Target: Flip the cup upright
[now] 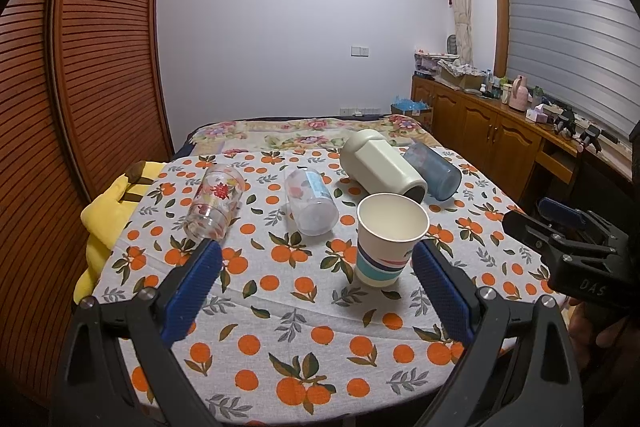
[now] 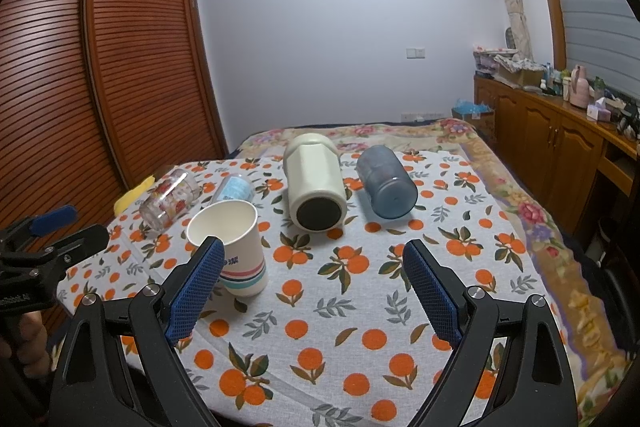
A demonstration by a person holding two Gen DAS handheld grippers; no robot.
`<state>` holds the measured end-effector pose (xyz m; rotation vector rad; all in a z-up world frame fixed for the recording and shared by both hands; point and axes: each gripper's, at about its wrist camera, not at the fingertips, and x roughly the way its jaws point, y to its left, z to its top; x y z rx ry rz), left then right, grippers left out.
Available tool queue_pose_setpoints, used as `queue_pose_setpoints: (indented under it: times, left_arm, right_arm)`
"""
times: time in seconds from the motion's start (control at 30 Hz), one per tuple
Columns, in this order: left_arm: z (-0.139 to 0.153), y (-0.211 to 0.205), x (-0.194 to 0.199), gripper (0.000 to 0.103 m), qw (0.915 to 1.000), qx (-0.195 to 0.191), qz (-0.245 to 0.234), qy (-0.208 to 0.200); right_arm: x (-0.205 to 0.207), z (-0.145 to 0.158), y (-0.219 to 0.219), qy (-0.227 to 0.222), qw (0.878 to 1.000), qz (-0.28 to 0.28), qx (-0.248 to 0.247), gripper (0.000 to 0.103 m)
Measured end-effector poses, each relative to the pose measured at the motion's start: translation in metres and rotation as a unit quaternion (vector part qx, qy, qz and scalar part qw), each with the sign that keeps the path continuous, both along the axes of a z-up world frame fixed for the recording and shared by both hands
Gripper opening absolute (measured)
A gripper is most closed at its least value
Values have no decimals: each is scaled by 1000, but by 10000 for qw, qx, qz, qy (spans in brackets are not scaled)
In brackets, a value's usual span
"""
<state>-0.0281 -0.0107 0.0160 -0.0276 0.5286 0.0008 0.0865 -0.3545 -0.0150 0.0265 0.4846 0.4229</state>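
While upright, paper cup (image 1: pixel 387 243) striped.

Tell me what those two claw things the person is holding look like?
Both look alike. The left gripper and the right gripper each have two black, angular plastic arms joined with silver bolts, ending in bright blue fingers with a fine dimpled, rubbery-looking texture. Seen from the side, the right one's black body carries white "DAS" lettering and a blue part on top. No cables show.
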Motion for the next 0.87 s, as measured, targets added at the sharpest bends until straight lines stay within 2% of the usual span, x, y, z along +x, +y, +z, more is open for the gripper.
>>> queue_pose_setpoints:
  times: [0.87]
  left_arm:
    - [2, -1, -1, 97, 10000, 3, 4, -14]
  right_arm:
    - [0, 0, 0, -2, 10000, 5, 0, 93]
